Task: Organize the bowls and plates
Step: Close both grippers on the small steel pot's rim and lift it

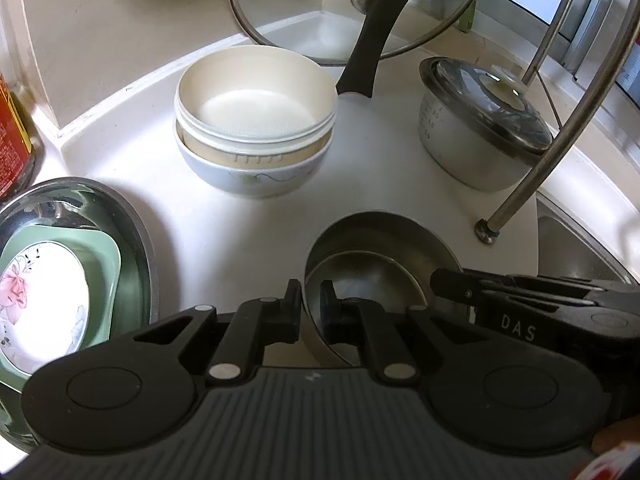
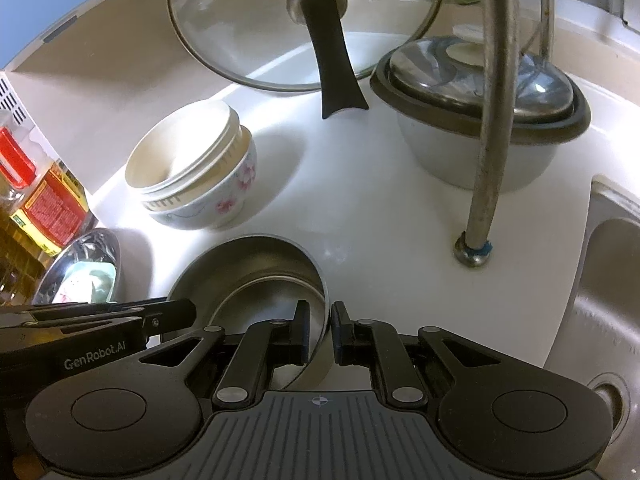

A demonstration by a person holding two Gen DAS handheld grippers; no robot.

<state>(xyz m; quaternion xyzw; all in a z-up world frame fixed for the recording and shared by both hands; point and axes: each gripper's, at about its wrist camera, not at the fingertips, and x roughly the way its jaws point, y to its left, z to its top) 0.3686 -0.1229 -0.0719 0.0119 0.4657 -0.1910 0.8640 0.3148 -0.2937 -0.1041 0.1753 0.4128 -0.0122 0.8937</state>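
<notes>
While both clamped: steel bowl (image 1: 372, 240) between grippers' fingers (image 2: 302, 324).

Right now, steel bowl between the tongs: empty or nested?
Nested: a smaller steel bowl sits inside the larger steel bowl; no food or water visible.

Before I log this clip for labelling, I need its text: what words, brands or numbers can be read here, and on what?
"DAS": on the right gripper, seen from the left wrist.
"GenRobot.AI": on the left gripper, seen from the right wrist.
Red and yellow bottle label: print too small and blurred to read.
Metal pot: scale marks and digits on its side, too blurred to read.
</notes>
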